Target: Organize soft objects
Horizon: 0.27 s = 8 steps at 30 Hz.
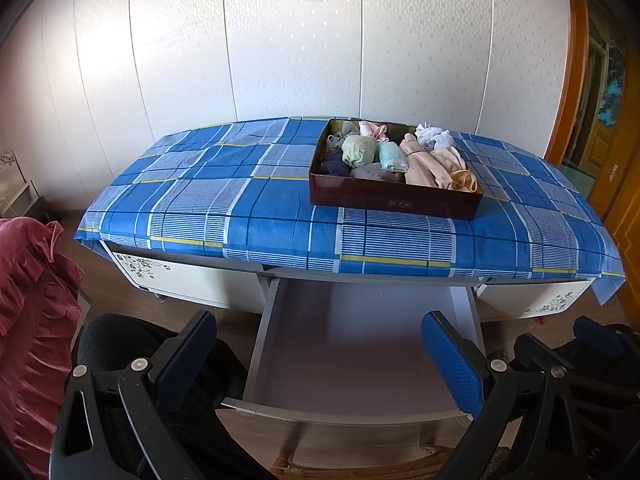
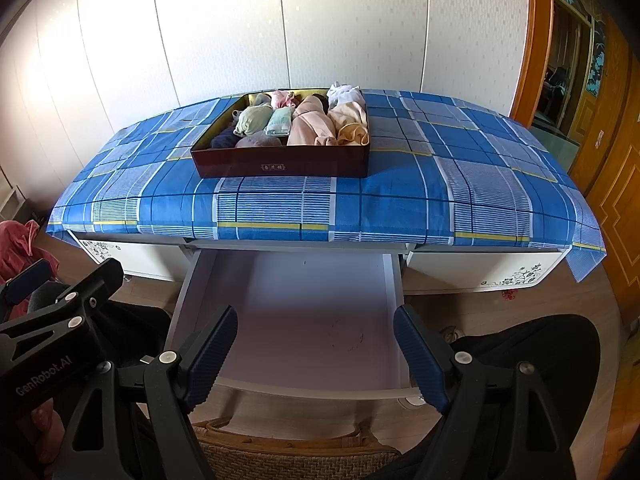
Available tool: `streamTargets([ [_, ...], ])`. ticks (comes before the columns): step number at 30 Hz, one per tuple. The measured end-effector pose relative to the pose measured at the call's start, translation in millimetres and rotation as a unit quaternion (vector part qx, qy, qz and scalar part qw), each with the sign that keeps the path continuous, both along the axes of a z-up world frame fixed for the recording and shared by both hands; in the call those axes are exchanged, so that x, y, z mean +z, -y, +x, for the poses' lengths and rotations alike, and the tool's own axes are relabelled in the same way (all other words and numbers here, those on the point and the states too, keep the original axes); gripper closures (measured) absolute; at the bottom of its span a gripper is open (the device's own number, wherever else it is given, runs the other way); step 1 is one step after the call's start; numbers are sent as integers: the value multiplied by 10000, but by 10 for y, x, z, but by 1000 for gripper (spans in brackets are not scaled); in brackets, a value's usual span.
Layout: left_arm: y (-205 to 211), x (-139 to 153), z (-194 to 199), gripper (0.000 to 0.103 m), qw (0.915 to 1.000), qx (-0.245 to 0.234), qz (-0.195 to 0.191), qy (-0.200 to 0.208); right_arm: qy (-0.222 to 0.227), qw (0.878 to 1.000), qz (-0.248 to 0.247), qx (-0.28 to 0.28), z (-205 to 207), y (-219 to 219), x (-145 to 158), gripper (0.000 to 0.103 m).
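both tools gape empty; box [image 2: 280,160] of rolled clothes [image 2: 308,124] on table [image 2: 400,200]

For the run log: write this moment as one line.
left tool: open, holding nothing | right tool: open, holding nothing | drawer: pulled out, nothing inside | dark red box of folded clothes: on plaid-covered desk, untouched

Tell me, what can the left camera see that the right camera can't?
Only the left wrist view shows so much of the pink ruffled fabric. Only the right wrist view shows the woven chair back up close. Both show the box of rolled clothes on the blue plaid cloth, the open drawer, and open, empty grippers.
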<state>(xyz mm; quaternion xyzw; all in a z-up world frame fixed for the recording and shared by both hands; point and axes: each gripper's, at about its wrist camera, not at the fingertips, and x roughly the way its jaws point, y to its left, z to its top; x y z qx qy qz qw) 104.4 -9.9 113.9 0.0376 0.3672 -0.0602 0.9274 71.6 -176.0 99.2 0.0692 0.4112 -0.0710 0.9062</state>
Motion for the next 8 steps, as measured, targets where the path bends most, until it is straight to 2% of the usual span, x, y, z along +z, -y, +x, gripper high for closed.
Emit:
streamTargets([
  [8,-16,-22,17,0,9999,-21,-102,-62,-35,10000,40,8,12,14,-27,21],
])
